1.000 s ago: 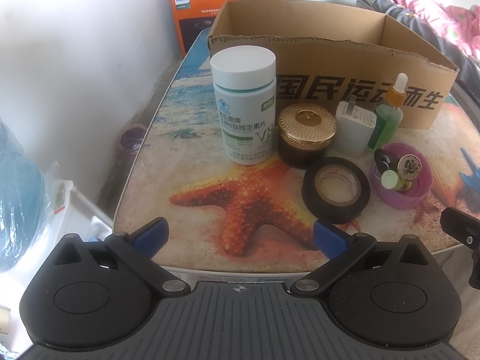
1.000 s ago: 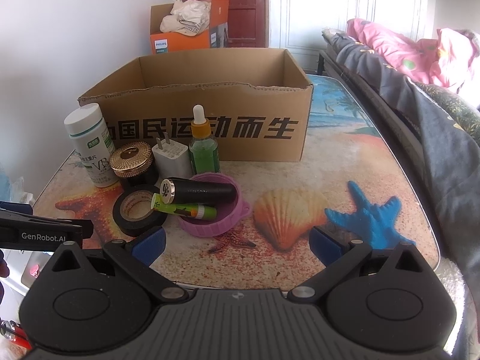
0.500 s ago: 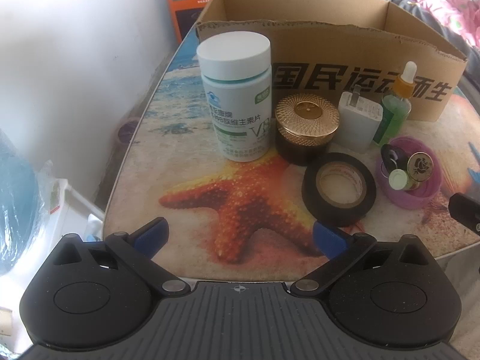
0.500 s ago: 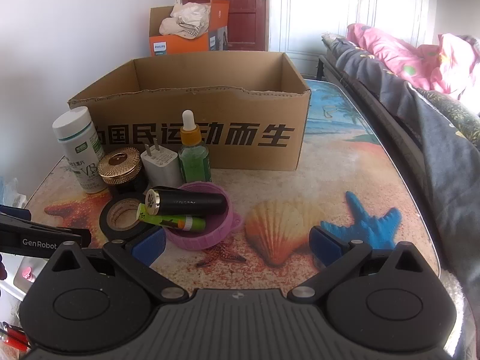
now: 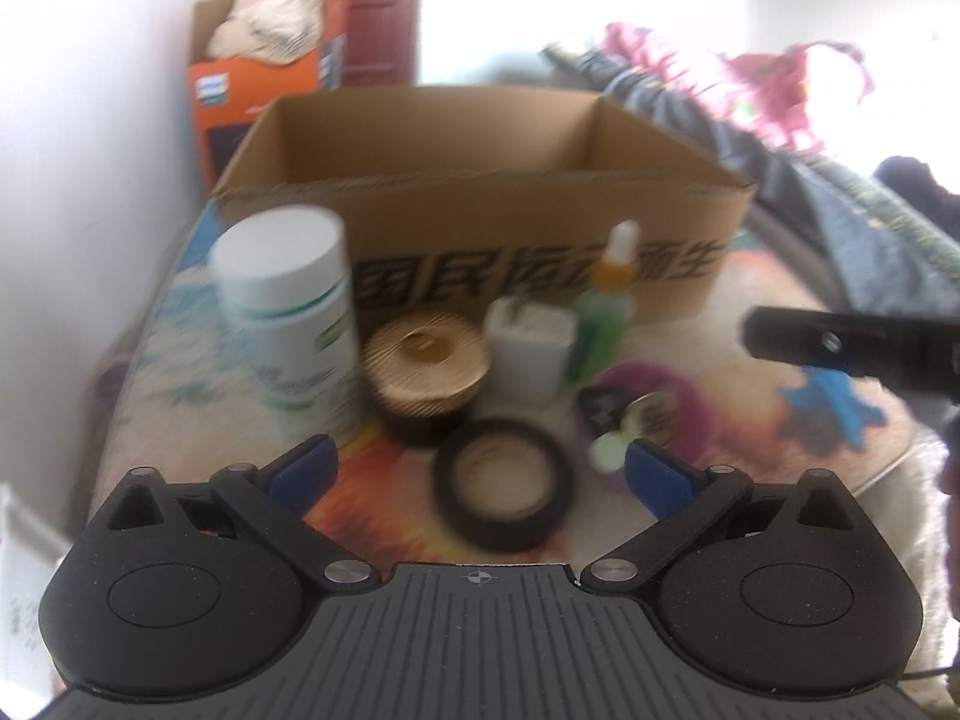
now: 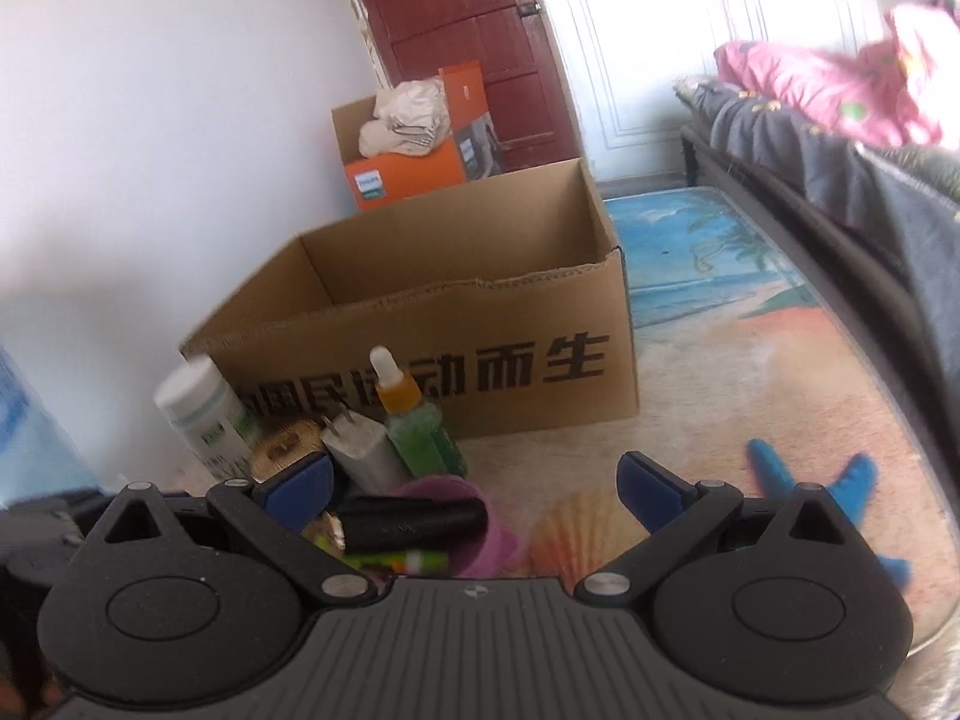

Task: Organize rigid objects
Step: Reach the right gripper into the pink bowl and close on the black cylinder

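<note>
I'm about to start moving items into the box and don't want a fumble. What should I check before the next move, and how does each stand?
1. Left gripper open, nothing held: ok.
2. Right gripper open, nothing held: ok.
3. Cardboard box open-topped: ok; contents cannot tell.
4. Black tape roll lying flat, apart from the gold-lidded jar: ok.
5. Left view sharp enough for aiming: not ok, blurred.
6. Purple dish below the right gripper: ok.
</note>
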Demonstrator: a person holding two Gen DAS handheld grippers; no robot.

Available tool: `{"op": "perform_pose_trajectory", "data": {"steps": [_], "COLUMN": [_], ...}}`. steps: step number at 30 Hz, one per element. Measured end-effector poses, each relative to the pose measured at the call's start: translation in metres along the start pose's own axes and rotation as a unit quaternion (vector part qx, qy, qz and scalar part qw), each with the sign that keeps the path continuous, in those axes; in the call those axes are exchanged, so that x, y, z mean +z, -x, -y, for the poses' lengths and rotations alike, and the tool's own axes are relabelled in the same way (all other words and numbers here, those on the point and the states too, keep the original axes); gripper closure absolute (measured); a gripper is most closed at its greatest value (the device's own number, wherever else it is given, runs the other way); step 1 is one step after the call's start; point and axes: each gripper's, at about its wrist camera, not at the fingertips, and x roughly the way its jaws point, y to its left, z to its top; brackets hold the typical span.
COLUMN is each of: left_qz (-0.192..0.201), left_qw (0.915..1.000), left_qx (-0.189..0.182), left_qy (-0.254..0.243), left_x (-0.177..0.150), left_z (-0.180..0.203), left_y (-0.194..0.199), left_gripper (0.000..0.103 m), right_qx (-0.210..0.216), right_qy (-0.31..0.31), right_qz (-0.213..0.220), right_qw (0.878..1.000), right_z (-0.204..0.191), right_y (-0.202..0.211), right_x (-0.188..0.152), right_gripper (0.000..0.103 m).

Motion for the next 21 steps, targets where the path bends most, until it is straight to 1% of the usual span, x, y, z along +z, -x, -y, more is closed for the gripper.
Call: {"op": "perform_pose_trajectory", "data": {"steps": [3, 4, 6, 8, 9, 10, 11, 12, 13, 14, 15, 16, 17, 19, 21], "left_qz": [0.008, 0.012, 0.012, 0.008, 0.007, 0.005, 0.002, -0.001, -0.006, -0.011, -0.017, -0.022, -0.028, -0.039, -0.048], "left_qw": [0.9995, 0.999, 0.998, 0.9967, 0.9961, 0.9954, 0.9948, 0.9943, 0.994, 0.9937, 0.9932, 0.9927, 0.9924, 0.991, 0.9898], "left_qx": [-0.028, -0.038, -0.056, -0.068, -0.072, -0.076, -0.079, -0.08, -0.081, -0.084, -0.089, -0.093, -0.098, -0.108, -0.117], "left_qy": [-0.014, -0.019, -0.028, -0.043, -0.051, -0.059, -0.065, -0.07, -0.073, -0.074, -0.074, -0.072, -0.07, -0.069, -0.066], "left_x": [0.007, 0.011, 0.015, 0.018, 0.02, 0.021, 0.022, 0.023, 0.024, 0.025, 0.026, 0.027, 0.027, 0.027, 0.029], "left_z": [0.007, 0.014, 0.02, 0.027, 0.031, 0.035, 0.038, 0.041, 0.043, 0.045, 0.045, 0.046, 0.045, 0.047, 0.049], "left_y": [0.001, -0.003, -0.004, -0.009, -0.011, -0.013, -0.017, -0.02, -0.024, -0.027, -0.031, -0.034, -0.036, -0.041, -0.046], "left_gripper": [0.003, 0.003, 0.005, 0.015, 0.018, 0.027, 0.031, 0.032, 0.037, 0.044, 0.046, 0.048, 0.054, 0.06, 0.064], "right_qx": [0.046, 0.061, 0.09, 0.11, 0.118, 0.123, 0.124, 0.124, 0.123, 0.121, 0.121, 0.121, 0.119, 0.112, 0.109], "right_qy": [-0.047, -0.064, -0.1, -0.137, -0.153, -0.166, -0.176, -0.183, -0.187, -0.192, -0.198, -0.205, -0.211, -0.219, -0.227], "right_qz": [-0.019, -0.03, -0.06, -0.095, -0.111, -0.127, -0.141, -0.154, -0.167, -0.18, -0.193, -0.206, -0.218, -0.238, -0.254], "right_qw": [0.998, 0.996, 0.989, 0.98, 0.975, 0.97, 0.966, 0.963, 0.96, 0.957, 0.953, 0.949, 0.945, 0.94, 0.934], "right_z": [0.01, 0.012, 0.019, 0.025, 0.027, 0.029, 0.031, 0.032, 0.032, 0.032, 0.034, 0.034, 0.035, 0.037, 0.037], "right_y": [-0.006, -0.01, -0.02, -0.032, -0.037, -0.042, -0.047, -0.051, -0.055, -0.059, -0.064, -0.069, -0.073, -0.082, -0.088], "right_x": [0.007, 0.008, 0.01, 0.011, 0.012, 0.013, 0.013, 0.014, 0.015, 0.016, 0.016, 0.017, 0.018, 0.018, 0.018], "right_gripper": [0.011, 0.017, 0.026, 0.031, 0.036, 0.037, 0.037, 0.04, 0.044, 0.046, 0.048, 0.053, 0.055, 0.061, 0.065]}}
